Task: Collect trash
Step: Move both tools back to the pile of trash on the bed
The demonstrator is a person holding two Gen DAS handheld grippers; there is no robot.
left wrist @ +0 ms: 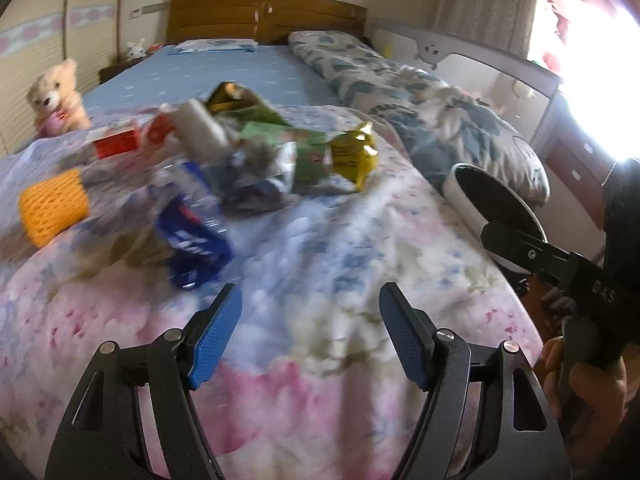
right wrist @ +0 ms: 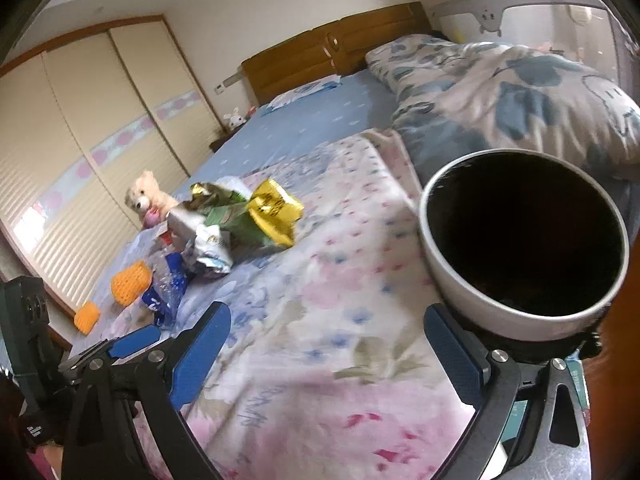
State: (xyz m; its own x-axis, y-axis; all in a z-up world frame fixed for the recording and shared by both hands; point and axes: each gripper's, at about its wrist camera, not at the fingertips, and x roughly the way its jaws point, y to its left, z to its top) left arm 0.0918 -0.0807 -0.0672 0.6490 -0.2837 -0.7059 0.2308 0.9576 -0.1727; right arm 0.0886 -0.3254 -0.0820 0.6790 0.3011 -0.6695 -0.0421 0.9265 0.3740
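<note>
1. Lying on the bed (left wrist: 360, 240), the trash pile (left wrist: 240, 152) is ahead of the left claw (left wrist: 310, 312), whose jaws are apart and empty.
2. Right claw (right wrist: 326, 344) is also apart, beside the white bin (right wrist: 520, 240).
3. Pile looks crumpled: yellow wrapper (right wrist: 272, 208), green packet (left wrist: 280, 136), blue wrapper (left wrist: 192, 236).

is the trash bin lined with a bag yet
Yes. The bin has a black liner inside, showing above its white wall; contents cannot be told.

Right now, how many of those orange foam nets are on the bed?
2. The bigger net lies left of the trash pile; the smaller net sits nearer the bed's left edge. More could be hidden under the pile.
</note>
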